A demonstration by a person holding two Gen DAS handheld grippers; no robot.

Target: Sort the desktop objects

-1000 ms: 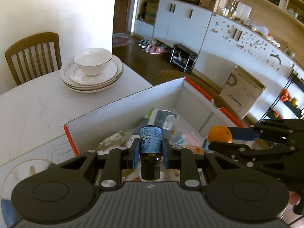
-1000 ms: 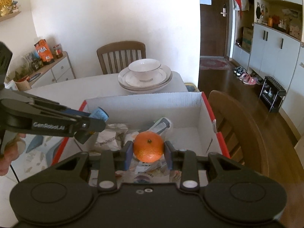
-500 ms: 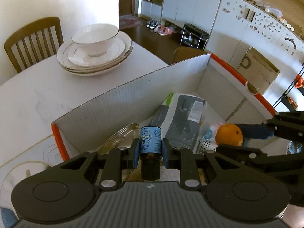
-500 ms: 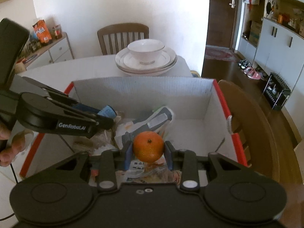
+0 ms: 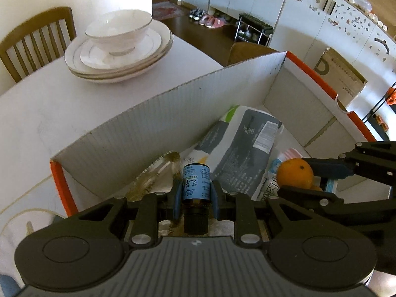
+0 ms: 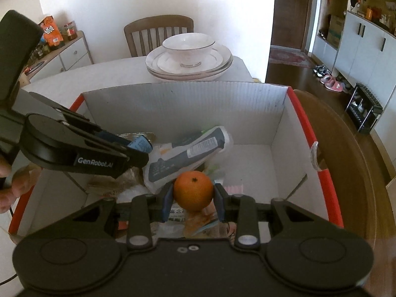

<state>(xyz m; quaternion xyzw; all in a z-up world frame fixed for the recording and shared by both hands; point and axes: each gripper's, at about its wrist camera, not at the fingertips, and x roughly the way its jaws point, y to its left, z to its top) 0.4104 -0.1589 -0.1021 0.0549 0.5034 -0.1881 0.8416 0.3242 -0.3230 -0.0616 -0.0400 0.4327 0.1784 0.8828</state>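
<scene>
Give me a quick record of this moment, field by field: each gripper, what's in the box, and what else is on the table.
left gripper: shut on small brown bottle with blue label
right gripper: shut on orange
both grippers: over the open cardboard box
box contents: grey-and-white packet, other wrappers
table: bowl on stacked plates beyond box

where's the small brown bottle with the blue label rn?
The small brown bottle with the blue label is clamped in the left gripper, over the left side of the white-and-orange cardboard box, left of the orange held by the right gripper.
</scene>
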